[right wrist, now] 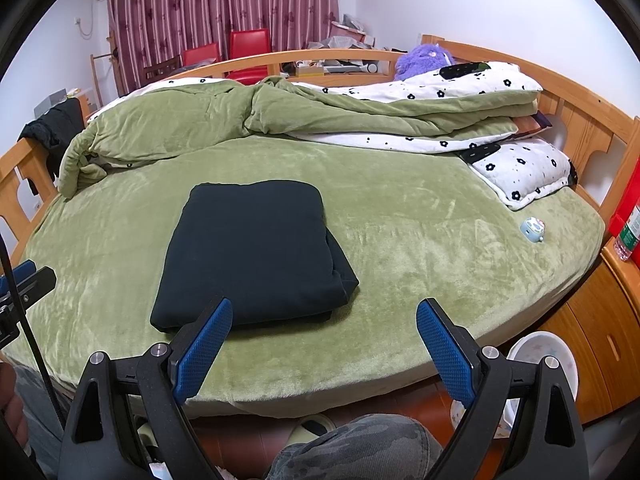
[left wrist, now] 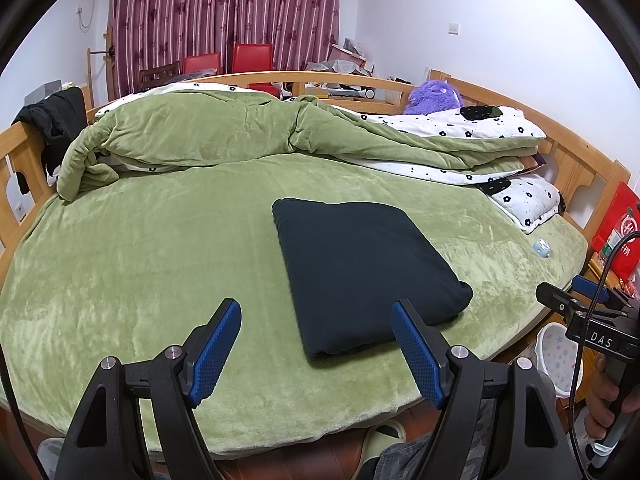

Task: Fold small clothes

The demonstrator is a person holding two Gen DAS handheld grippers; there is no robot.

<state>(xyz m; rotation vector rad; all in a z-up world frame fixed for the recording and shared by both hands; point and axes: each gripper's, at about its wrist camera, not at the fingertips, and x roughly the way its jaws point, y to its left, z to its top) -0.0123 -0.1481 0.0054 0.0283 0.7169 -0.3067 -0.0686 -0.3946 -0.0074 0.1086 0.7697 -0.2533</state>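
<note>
Green plush sheet [left wrist: 120,260] covered the bed; I noted the dark garment [left wrist: 360,268] lying on it already folded into a thick rectangle, near the front edge. From the left gripper [left wrist: 316,348] it sat at about 1 o'clock, long axis running from 11 toward 5. From the right gripper [right wrist: 324,352] it sat at about 11 o'clock. Both sets of jaws stood wide apart and held nothing, hovering short of the cloth. I judged both roughly equally near to the garment's near edge; any further fold would start from that edge.
</note>
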